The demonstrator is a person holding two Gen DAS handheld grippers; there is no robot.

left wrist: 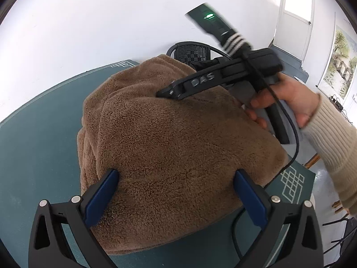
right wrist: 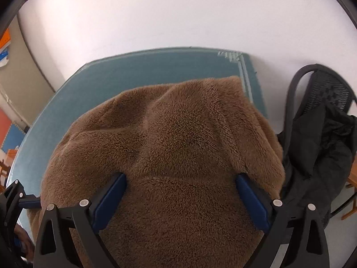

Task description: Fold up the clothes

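Looks mid-fold: both tools, left [left wrist: 176,192] and right [right wrist: 180,193], gape wide, gripping nothing, over the brown fuzzy fleece garment [left wrist: 169,147] on the teal surface [left wrist: 33,147]. Next, I'd pinch an edge.

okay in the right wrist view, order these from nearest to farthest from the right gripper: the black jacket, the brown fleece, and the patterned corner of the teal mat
1. Brown fleece, directly between the right gripper's fingers.
2. Black jacket, off to the right, draped on the chair.
3. Patterned mat corner, far side of the table, beyond the fleece.

A plain white wall [right wrist: 178,17] fills the upper frame. At right, a black mesh chair [right wrist: 323,93] carries a dark jacket [right wrist: 321,151]. A white door [left wrist: 296,17] and possibly a landscape painting [left wrist: 339,62] occupy upper right.
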